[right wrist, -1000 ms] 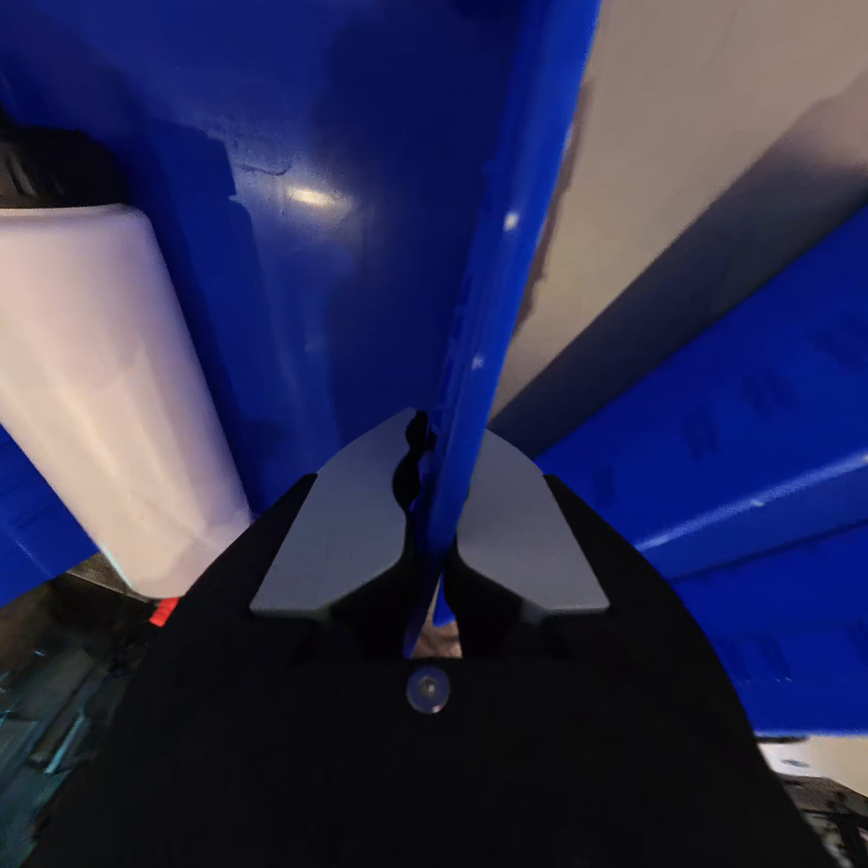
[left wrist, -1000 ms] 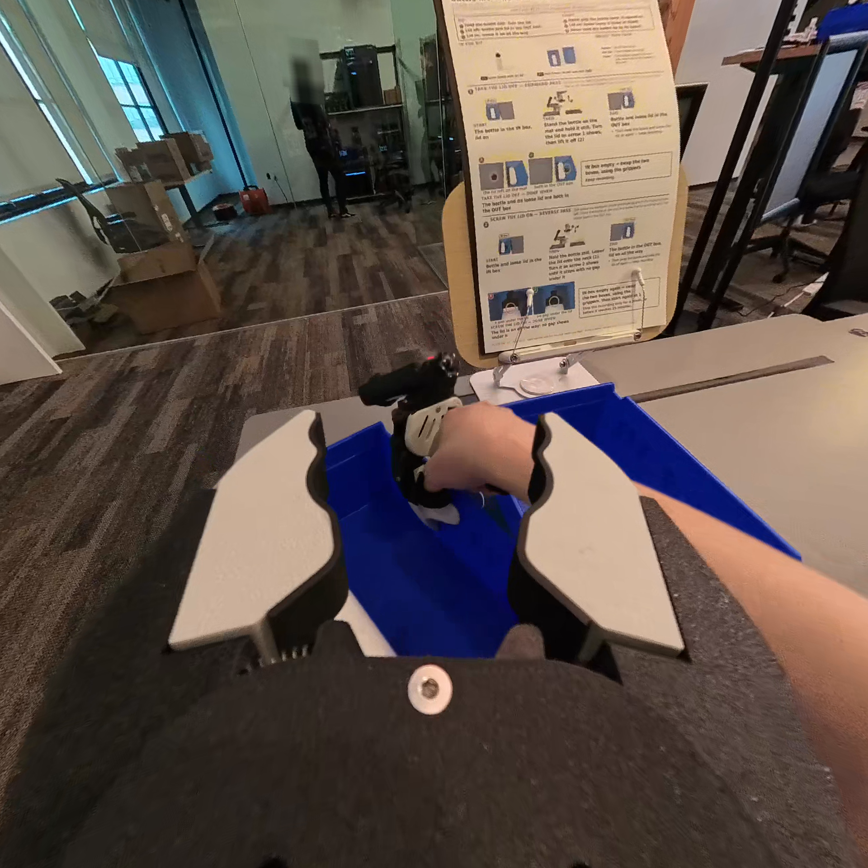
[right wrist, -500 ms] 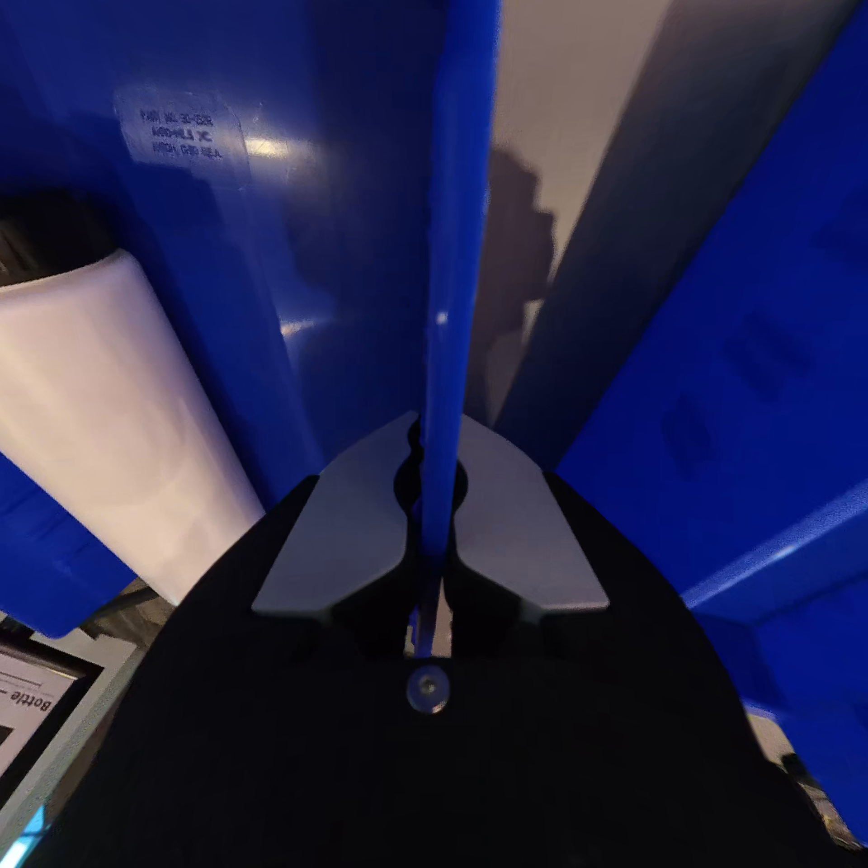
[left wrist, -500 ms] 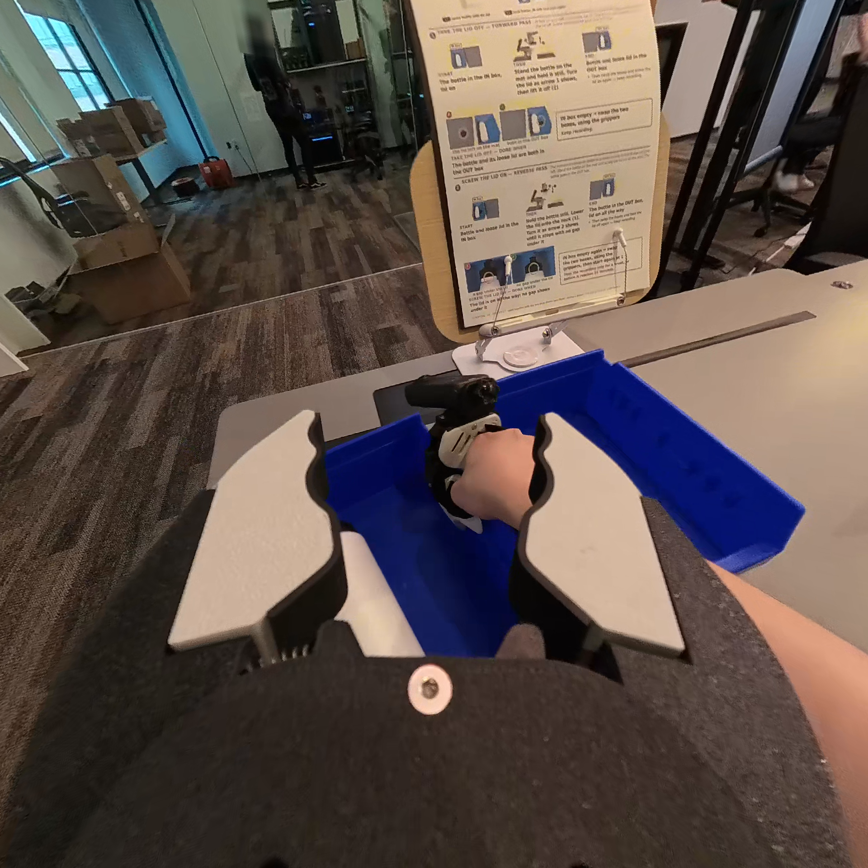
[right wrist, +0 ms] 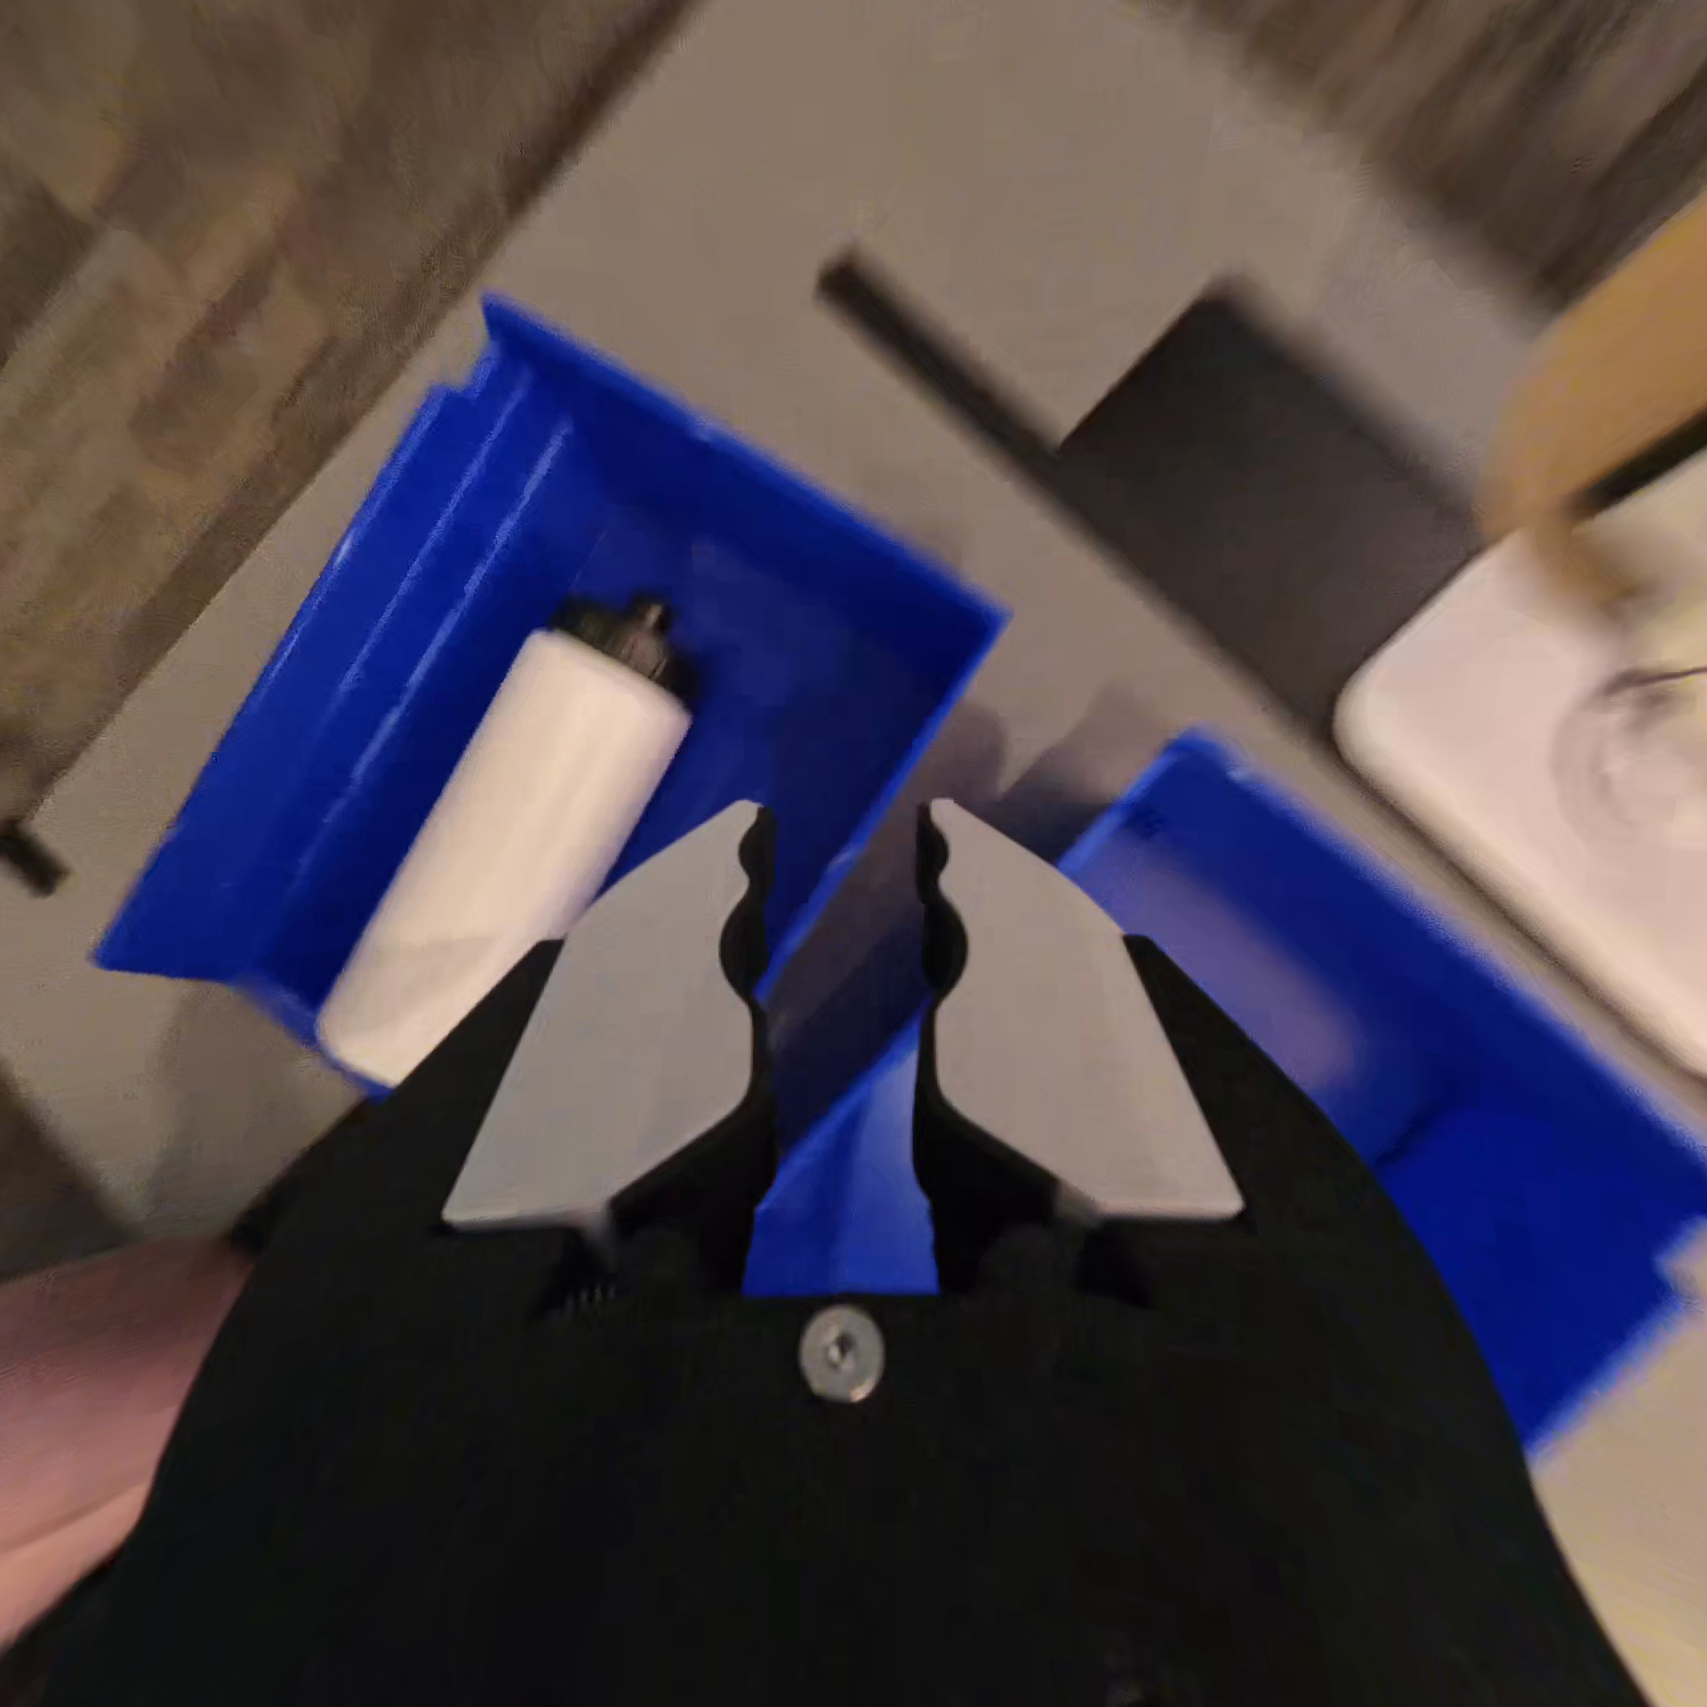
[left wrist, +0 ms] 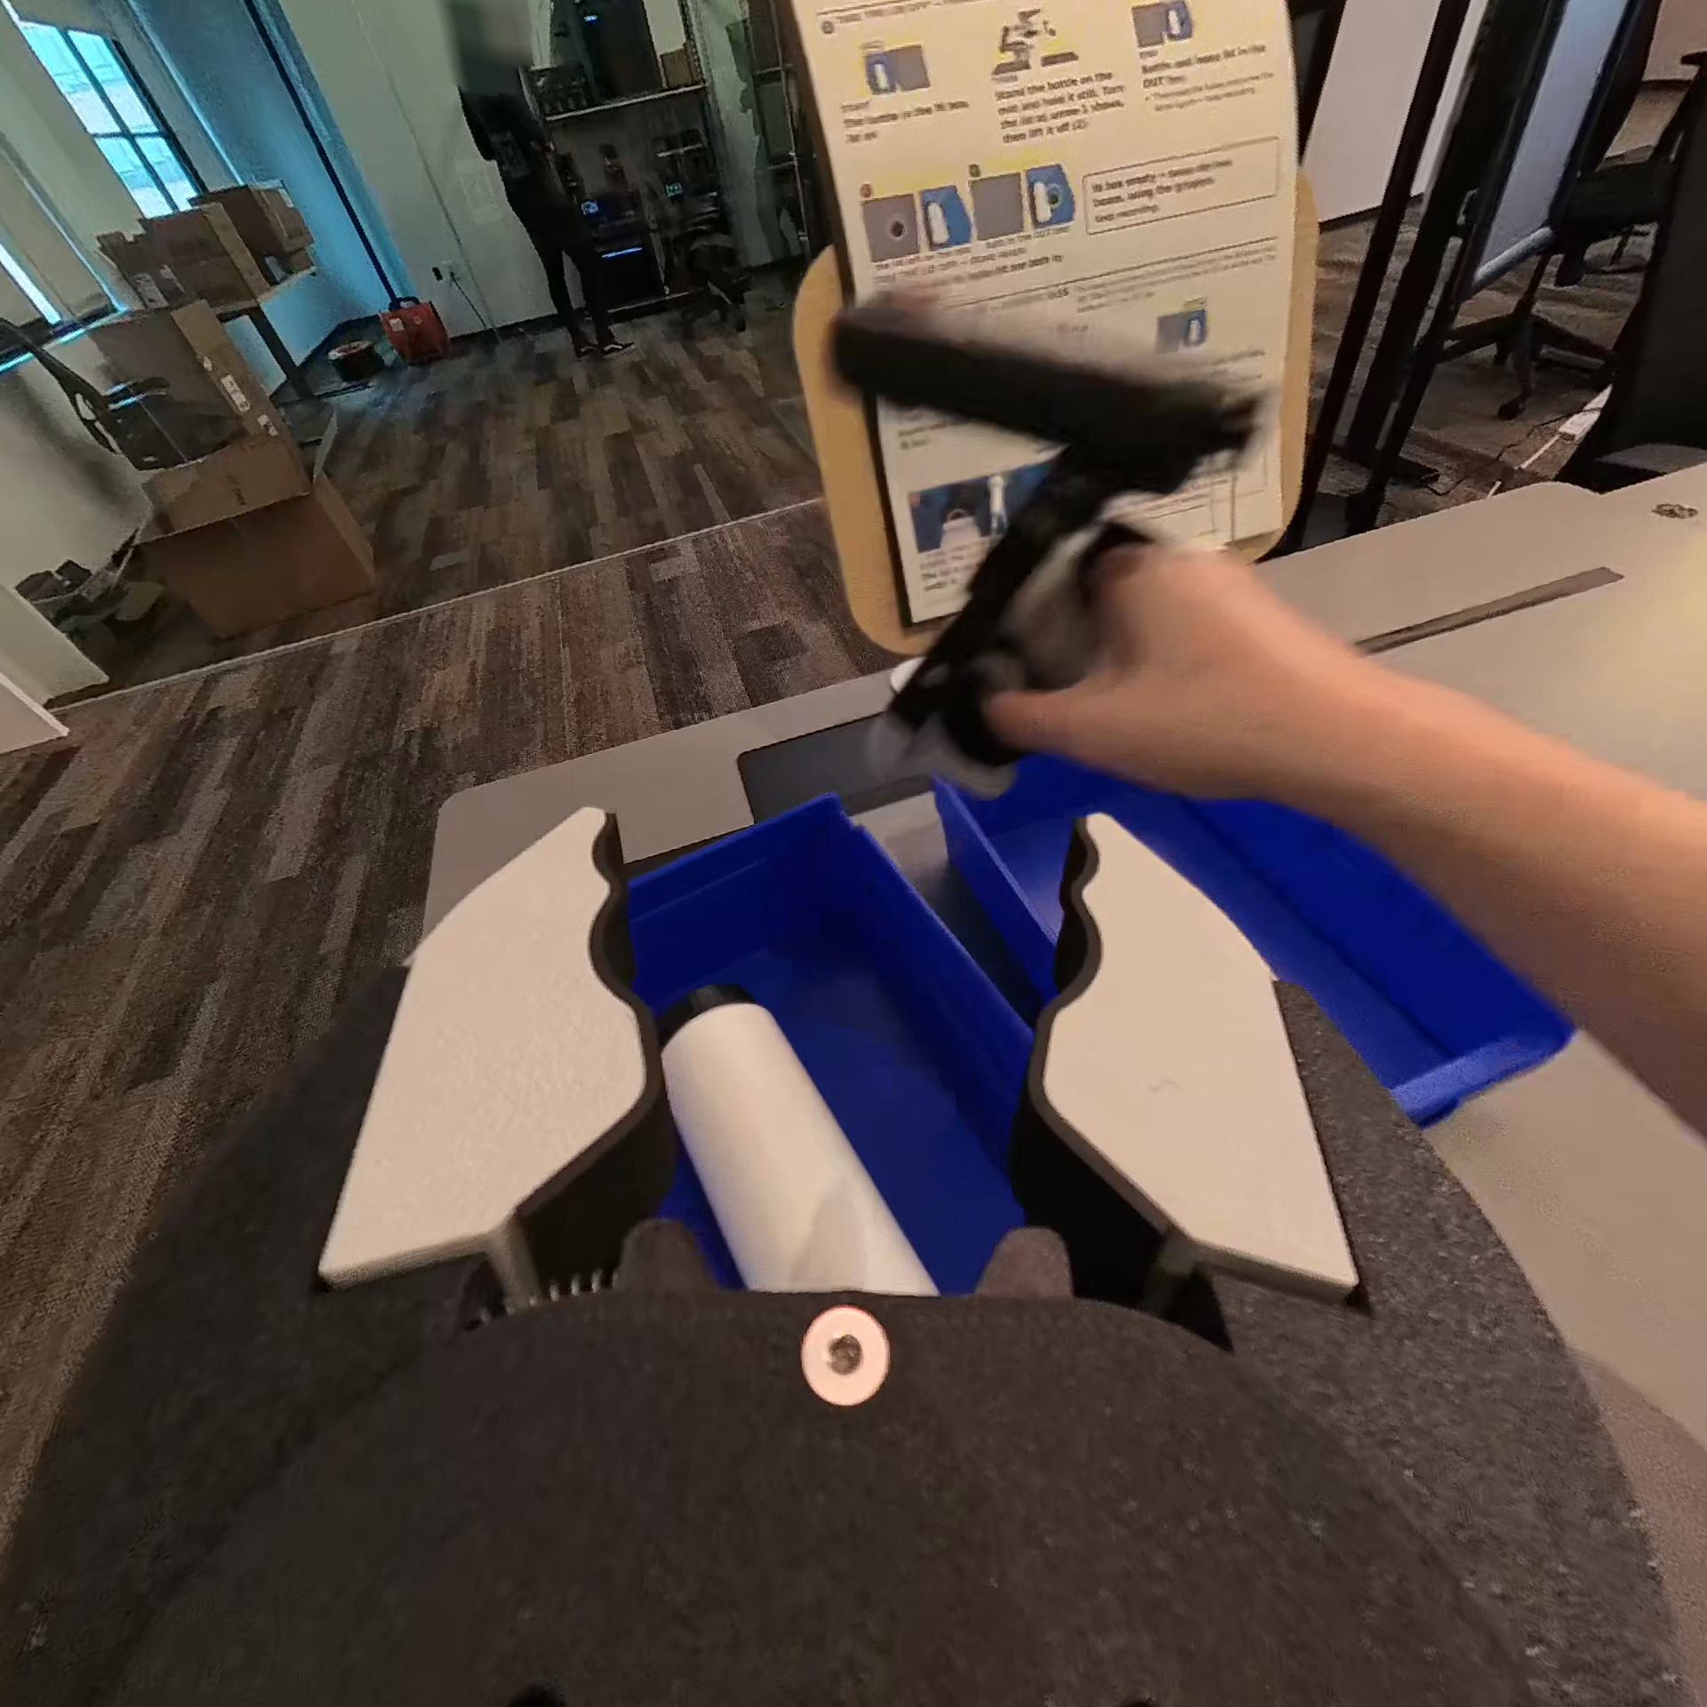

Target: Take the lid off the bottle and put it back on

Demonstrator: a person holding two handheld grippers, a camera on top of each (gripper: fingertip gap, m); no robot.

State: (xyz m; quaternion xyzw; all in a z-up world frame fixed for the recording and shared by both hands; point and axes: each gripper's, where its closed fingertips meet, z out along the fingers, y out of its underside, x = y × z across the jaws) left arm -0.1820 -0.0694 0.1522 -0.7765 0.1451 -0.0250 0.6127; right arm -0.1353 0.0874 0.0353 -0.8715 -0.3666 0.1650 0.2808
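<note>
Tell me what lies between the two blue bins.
Only a bare strip of grey table separates the bin holding the white bottle from the other blue bin; the right wrist view shows it.

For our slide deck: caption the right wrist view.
Open right gripper above two blue bins; a white bottle with dark lid lies in one.

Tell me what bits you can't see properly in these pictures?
- Bottle base: left wrist view, hidden behind the left gripper.
- Lid: right wrist view, too blurred to tell if it is screwed tight.
- Right gripper: left wrist view, motion blur smears its fingers.
- Second blue bin: right wrist view, its inside cut off by the edge and the right gripper's body.
</note>
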